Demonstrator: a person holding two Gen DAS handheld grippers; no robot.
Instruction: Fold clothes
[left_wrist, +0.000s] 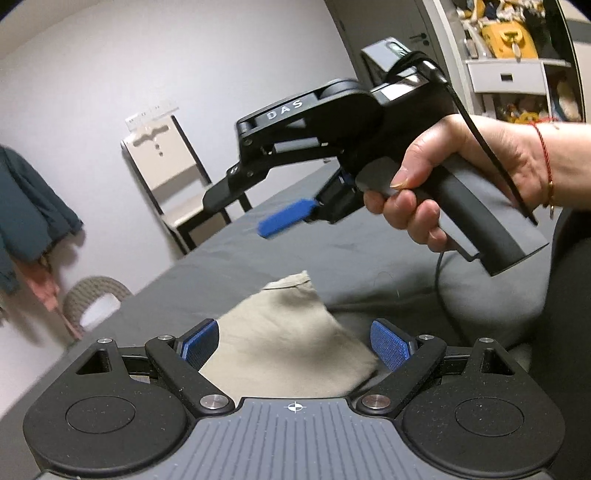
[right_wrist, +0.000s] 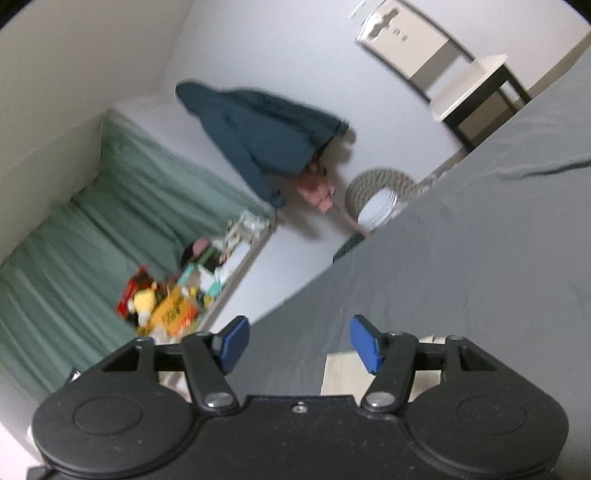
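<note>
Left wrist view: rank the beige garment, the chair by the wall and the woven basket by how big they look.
1. Beige garment, though it lies nearest the camera, which inflates it.
2. Chair.
3. Woven basket, smallest as seen.

Both tools are matte black with blue ribbed pads (left_wrist: 390, 349) and silver screws (right_wrist: 382, 398). The right gripper (left_wrist: 251, 212) carries white "DAS" lettering and a black cable (left_wrist: 480, 136) at its rear. The hand (left_wrist: 465, 177) wears a thin red string bracelet (left_wrist: 545, 151).
</note>
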